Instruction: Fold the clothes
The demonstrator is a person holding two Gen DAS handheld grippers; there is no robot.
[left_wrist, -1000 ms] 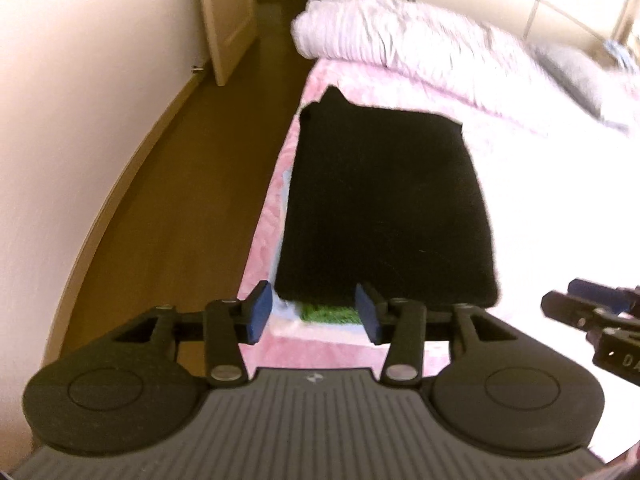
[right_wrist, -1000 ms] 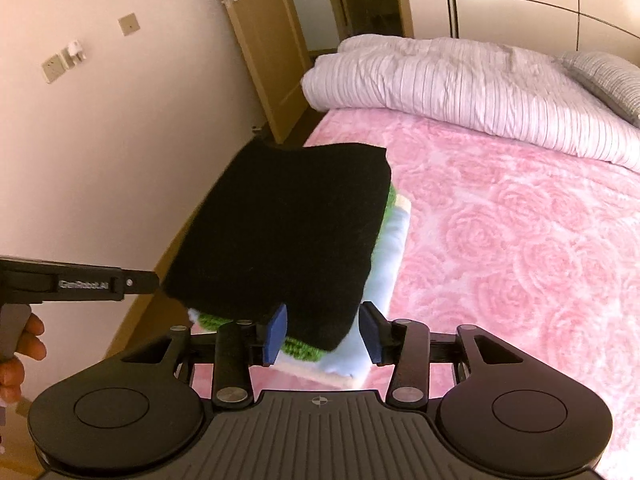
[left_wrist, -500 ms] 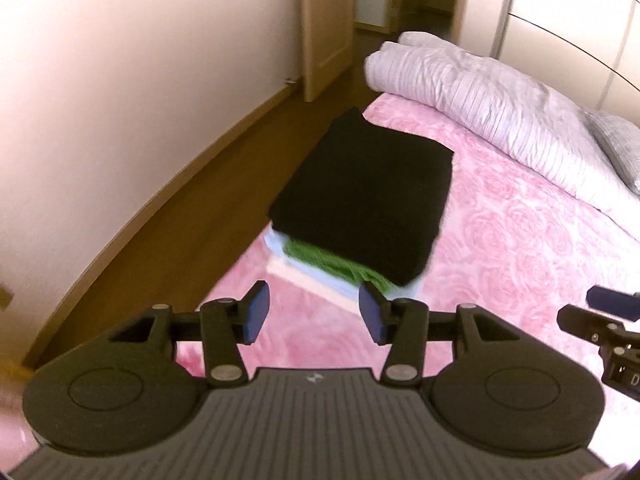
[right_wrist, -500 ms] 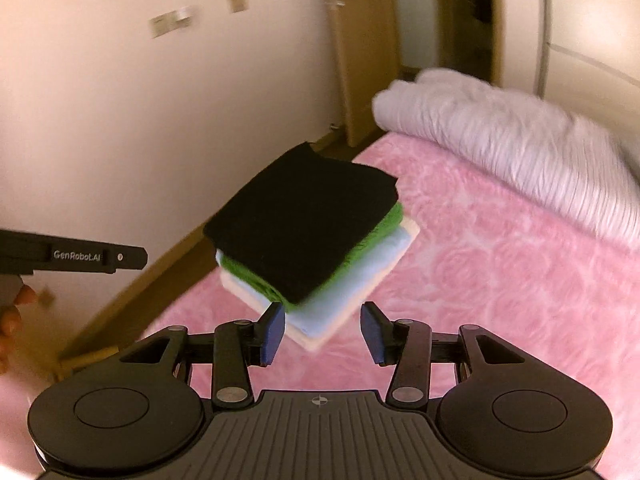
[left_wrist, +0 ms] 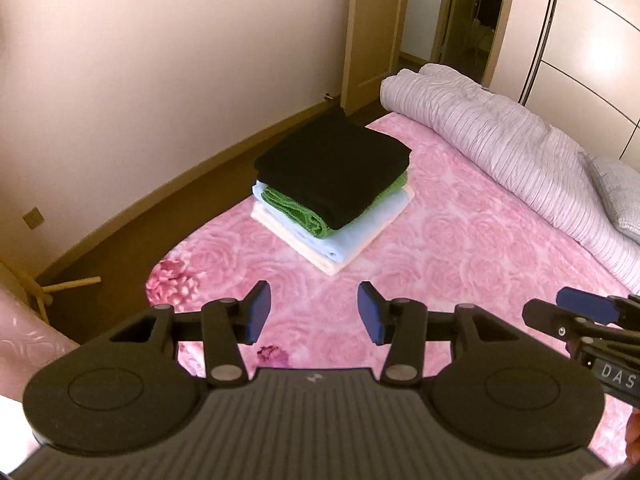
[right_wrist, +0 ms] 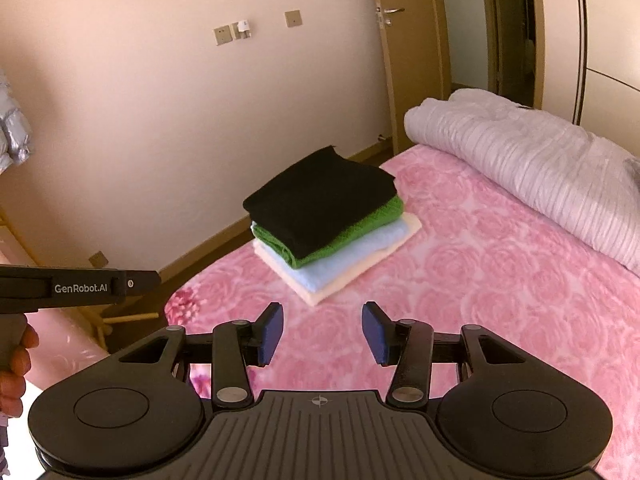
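Person's hand [right_wrist: 14,354] only in right view; stack [left_wrist: 332,184] both.

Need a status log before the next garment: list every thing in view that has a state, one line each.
left gripper: open, empty, clear of the stack
right gripper: open, empty, clear of the stack
black garment: folded, top of stack
green garment: folded, under the black
light blue garment: folded, under the green
cream garment: folded, bottom of the stack, on the bed
duvet: rolled up along the bed's far side
door: open
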